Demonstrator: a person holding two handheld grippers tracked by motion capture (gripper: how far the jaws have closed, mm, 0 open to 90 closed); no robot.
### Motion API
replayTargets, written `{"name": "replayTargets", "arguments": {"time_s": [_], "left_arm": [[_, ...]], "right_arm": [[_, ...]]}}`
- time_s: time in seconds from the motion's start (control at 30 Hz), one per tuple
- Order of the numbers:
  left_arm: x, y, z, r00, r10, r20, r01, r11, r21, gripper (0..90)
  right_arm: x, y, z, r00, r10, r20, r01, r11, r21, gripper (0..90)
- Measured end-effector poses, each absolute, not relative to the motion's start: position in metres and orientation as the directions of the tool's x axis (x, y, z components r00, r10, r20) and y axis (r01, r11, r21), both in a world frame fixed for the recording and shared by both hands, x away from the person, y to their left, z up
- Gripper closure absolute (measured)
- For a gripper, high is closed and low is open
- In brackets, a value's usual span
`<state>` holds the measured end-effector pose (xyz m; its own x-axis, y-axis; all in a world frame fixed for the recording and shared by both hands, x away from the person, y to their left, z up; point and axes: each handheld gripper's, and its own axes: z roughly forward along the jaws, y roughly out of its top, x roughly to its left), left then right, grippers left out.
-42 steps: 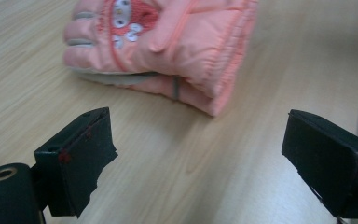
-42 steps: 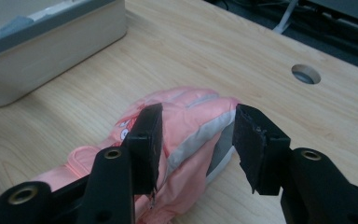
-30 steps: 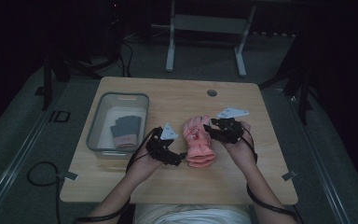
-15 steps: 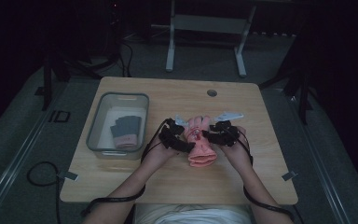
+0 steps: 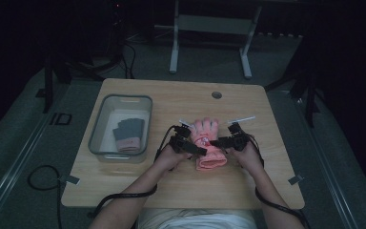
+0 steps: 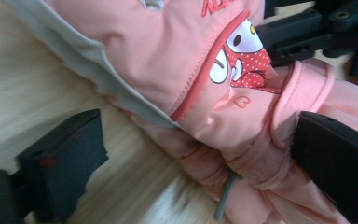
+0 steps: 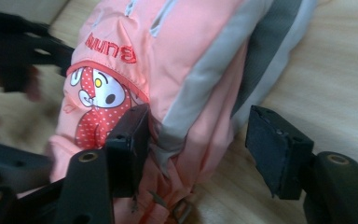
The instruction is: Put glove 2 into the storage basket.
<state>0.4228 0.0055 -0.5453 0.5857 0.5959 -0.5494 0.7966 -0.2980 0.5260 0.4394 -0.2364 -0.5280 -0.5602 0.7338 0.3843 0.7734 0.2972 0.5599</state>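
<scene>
Table (image 5: 267, 186): bare wood lying open along the near edge, across the far strip and down the whole right side. Clear bin (image 5: 106, 153) occupying the left part, blocking passage there, dark gloves (image 5: 128, 133) sitting inside. Pink glove (image 5: 208, 145) lying at centre, left gripper (image 5: 198, 149) and right gripper (image 5: 217, 141) crowding in on both its flanks

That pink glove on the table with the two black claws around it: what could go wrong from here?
The pink glove lies flat on the table, and both sets of jaws have just been opening. In the right gripper view one pad stands clear of the fabric, so a lift now would likely leave the glove behind. In the left gripper view a small grey loop dangles near the cuff and might snag a jaw. The two grippers sit close and could bump.
</scene>
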Motion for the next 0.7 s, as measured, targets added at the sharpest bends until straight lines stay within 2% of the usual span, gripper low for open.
{"name": "replayTargets", "arguments": {"time_s": [0.07,0.13,0.17,0.27,0.4,0.53,0.7], "left_arm": [[0.424,0.007,-0.549,0.593,0.563,-0.576,0.795,-0.298,0.528,14.5],[0.424,0.008,-0.548,0.602,0.537,-0.592,0.792,-0.302,0.531,22.3],[0.424,0.008,-0.547,0.607,0.522,-0.599,0.789,-0.306,0.533,30.8],[0.424,0.006,-0.541,0.648,0.523,-0.555,0.756,-0.352,0.551,42.1],[0.424,0.004,-0.536,0.664,0.525,-0.533,0.743,-0.377,0.554,53.0],[0.424,0.004,-0.528,0.680,0.522,-0.515,0.728,-0.396,0.559,58.7],[0.423,0.012,-0.508,0.710,0.514,-0.481,0.696,-0.410,0.590,59.7]], "right_arm": [[0.443,-0.238,-0.531,-0.565,0.702,0.434,0.785,0.297,0.544,48.6],[0.443,-0.235,-0.532,-0.573,0.695,0.434,0.781,0.304,0.545,52.1],[0.442,-0.234,-0.531,-0.579,0.694,0.428,0.777,0.311,0.548,55.3],[0.436,-0.229,-0.527,-0.580,0.710,0.399,0.767,0.310,0.562,63.9],[0.428,-0.222,-0.522,-0.565,0.746,0.351,0.758,0.303,0.578,68.6],[0.422,-0.219,-0.517,-0.559,0.762,0.326,0.746,0.291,0.599,71.1],[0.416,-0.215,-0.501,-0.573,0.760,0.306,0.711,0.276,0.647,71.7]]}}
